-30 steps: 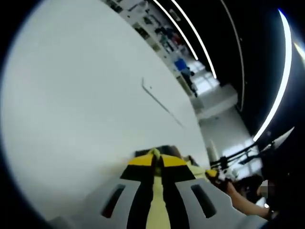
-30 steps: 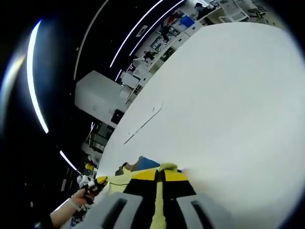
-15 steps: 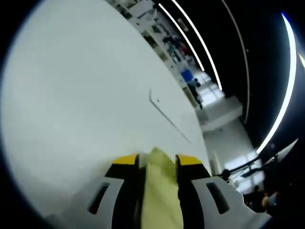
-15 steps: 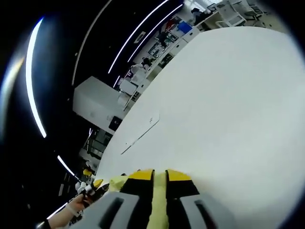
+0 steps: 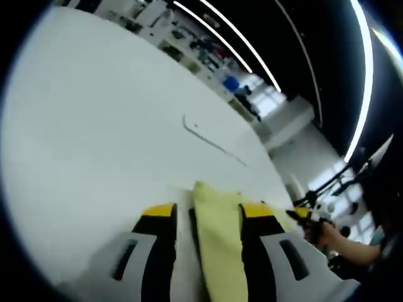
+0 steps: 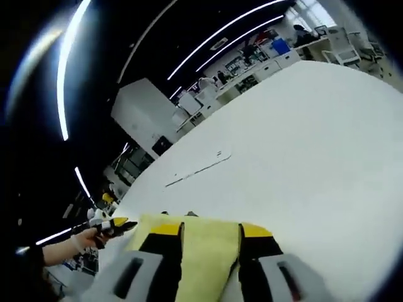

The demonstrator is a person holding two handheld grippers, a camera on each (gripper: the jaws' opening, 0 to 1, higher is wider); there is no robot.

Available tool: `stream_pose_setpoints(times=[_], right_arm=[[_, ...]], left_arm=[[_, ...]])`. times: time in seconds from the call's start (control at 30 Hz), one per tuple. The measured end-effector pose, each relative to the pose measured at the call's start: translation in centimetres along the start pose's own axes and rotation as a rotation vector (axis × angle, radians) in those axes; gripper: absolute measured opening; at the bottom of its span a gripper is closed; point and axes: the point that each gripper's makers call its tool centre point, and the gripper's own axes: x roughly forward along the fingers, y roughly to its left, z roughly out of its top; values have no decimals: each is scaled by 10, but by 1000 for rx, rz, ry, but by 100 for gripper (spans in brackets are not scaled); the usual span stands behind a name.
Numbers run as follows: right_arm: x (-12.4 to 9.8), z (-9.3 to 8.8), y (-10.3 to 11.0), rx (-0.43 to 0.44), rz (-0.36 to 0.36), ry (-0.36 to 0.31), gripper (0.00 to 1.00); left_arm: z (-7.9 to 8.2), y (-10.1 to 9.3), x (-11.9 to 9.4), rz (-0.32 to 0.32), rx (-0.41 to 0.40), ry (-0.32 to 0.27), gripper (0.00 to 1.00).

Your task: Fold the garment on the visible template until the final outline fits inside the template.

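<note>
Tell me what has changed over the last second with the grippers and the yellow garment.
The jaws of both grippers have spread wider. The yellow garment between them now shows as a broad band in the left gripper and the right gripper, where a second ago only a thin strip showed. Both cameras have tilted. The white table and the thin line marked on it look unchanged.

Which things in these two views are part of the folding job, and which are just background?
Job:
yellow garment
left gripper, shut on it
right gripper, shut on it
white table
thin template line

Background:
lab shelving
ceiling light strips
</note>
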Motion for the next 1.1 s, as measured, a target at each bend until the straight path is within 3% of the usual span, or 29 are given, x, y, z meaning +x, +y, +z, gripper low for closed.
stream_pose_setpoints(times=[0.13,0.2,0.27,0.43,0.67,0.8,1.0,1.1], right_arm=[[-9,-3,4,-97,-21,16,49],[-12,-5,7,-106,-23,17,59],[-15,-6,10,-123,-20,7,68],[-24,-12,21,-143,-9,-5,78],[-34,-15,36,-182,2,-22,96],[-40,-15,44,-185,14,-32,100],[-45,-16,53,-201,20,-30,100],[-47,-15,58,-205,28,-40,100]], left_arm=[[-5,-10,-7,-24,120,32,53],[-7,-15,-9,-44,167,43,57],[-8,-21,-13,-65,179,50,60],[-10,-23,-20,-72,222,64,72],[-28,-26,-31,-81,286,138,88],[-31,-29,-40,-84,299,149,99],[-32,-34,-54,-91,307,146,97],[-36,-39,-64,-104,322,145,91]])
